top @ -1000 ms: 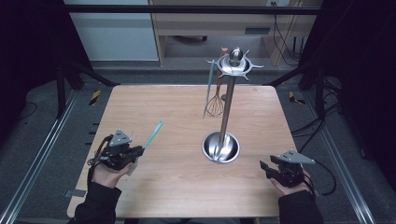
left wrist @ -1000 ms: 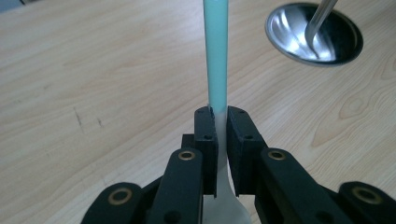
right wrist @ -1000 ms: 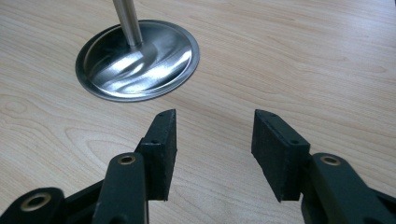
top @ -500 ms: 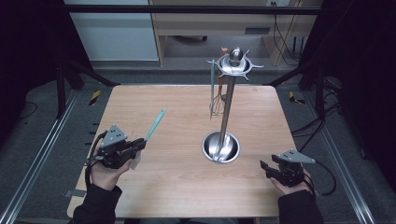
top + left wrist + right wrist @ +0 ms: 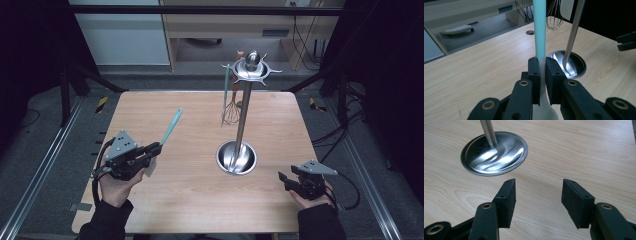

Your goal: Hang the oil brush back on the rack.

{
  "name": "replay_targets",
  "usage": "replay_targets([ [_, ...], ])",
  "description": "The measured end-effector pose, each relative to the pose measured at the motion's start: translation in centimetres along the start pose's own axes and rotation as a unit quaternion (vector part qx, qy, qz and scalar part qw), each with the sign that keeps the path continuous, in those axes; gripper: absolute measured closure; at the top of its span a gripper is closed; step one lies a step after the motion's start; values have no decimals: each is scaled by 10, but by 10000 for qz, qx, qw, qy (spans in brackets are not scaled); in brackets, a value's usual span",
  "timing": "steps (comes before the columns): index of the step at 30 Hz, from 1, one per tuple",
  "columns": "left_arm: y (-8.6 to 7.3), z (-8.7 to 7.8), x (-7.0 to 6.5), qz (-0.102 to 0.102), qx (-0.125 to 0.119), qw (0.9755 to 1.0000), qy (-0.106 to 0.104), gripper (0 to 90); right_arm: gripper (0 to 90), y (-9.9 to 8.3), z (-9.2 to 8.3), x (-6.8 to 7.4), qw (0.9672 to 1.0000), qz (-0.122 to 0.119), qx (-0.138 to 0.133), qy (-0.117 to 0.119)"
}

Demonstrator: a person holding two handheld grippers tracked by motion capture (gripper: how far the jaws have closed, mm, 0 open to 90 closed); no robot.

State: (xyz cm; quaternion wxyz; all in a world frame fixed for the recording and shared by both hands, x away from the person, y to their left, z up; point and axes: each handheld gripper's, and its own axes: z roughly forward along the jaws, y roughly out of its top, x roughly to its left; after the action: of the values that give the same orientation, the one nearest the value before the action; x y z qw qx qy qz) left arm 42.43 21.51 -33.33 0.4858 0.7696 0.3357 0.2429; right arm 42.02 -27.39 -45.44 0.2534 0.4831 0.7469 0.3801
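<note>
While the left gripper (image 5: 152,148) clamps the teal spatula (image 5: 171,126) near its pale blade, handle angled up toward the hanging rack (image 5: 246,67), probably for hooking beside the whisk (image 5: 230,112), the right gripper (image 5: 537,200) rests wide and empty near the rack's base (image 5: 495,153).

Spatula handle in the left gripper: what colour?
Pale turquoise, fading to a white blade end; the spatula shows best in the left gripper view.
</note>
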Motion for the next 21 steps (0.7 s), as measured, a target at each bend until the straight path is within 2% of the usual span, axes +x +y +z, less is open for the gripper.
replay_targets([
  [13,29,4,-14,50,-493,9986,-178,831,451,1,0,0,10000,60,-3,-27],
  [16,36,5,-18,83,-562,9981,-252,831,451,0,0,-1,10000,51,-13,-33],
  [19,41,6,-23,33,-610,9977,-307,831,451,0,-1,-1,10000,55,-21,-31],
  [21,44,7,-26,52,-662,9974,-293,830,451,0,-1,-2,10000,84,-16,-17],
])
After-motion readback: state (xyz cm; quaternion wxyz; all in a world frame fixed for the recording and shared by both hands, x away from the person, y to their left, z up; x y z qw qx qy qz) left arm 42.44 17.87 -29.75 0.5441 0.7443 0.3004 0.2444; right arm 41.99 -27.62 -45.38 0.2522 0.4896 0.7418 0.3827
